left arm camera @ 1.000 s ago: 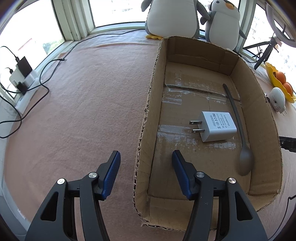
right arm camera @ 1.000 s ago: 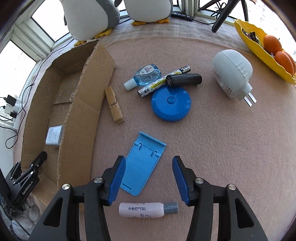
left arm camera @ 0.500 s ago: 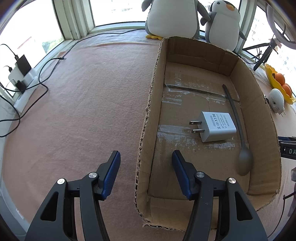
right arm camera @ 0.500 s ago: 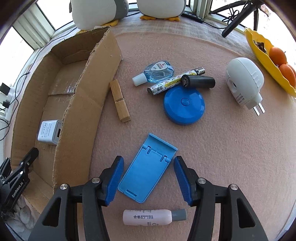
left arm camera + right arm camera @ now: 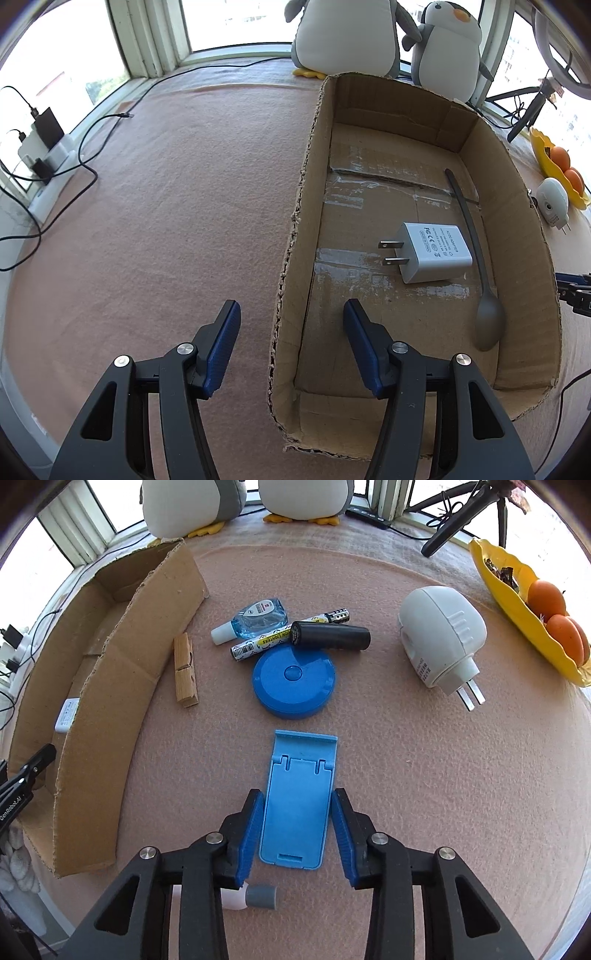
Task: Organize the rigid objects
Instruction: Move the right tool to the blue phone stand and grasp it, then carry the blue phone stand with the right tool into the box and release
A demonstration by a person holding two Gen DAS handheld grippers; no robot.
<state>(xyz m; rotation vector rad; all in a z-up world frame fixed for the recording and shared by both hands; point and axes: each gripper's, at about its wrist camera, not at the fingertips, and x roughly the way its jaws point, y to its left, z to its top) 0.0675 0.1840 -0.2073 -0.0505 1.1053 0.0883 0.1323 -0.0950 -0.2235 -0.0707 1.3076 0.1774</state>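
The flat blue plastic phone stand point(image 5: 295, 805) is laid on the felt-like table cover point(image 5: 424, 775), long axis along the right gripper point(image 5: 297, 834), hinged end pointed away. It is bracketed closely (contact cannot be told). The left gripper point(image 5: 291, 350) is held wide apart, empty, astride the cardboard box point(image 5: 295, 236) wall.

right gripper point(image 5: 297, 832) narrowed, fingers point(image 5: 251, 830) flanking phone stand point(image 5: 297, 799)
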